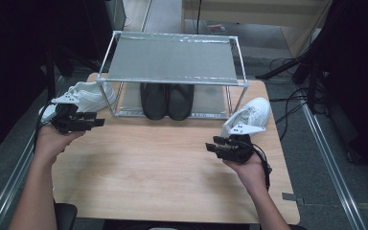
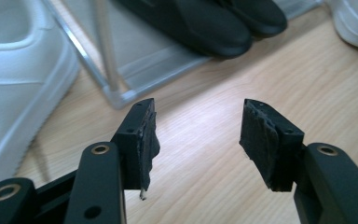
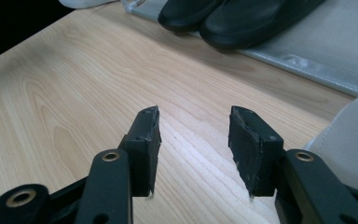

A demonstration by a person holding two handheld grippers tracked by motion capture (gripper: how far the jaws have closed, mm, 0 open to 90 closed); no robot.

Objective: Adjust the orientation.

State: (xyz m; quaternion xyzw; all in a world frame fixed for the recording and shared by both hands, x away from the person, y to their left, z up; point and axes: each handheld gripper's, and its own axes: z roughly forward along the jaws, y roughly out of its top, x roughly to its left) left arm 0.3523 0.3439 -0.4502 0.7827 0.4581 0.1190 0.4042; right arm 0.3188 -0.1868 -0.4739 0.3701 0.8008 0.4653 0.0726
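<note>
While apart, two white sneakers point(image 1: 84, 93), two black shoes point(image 1: 166, 100) (racked)

Two white sneakers point(image 1: 84, 96) point(image 1: 249, 116), two black shoes point(image 1: 167, 100), one metal rack point(image 1: 172, 60), one wooden table point(image 1: 163, 167).

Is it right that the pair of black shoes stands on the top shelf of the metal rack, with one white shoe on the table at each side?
Not quite. The black shoes stand on the bottom shelf of the metal rack, under its bare top shelf, as the high view shows. The rest holds: one white shoe lies at the left of the rack and the other white shoe at the right, both on the table.
</note>
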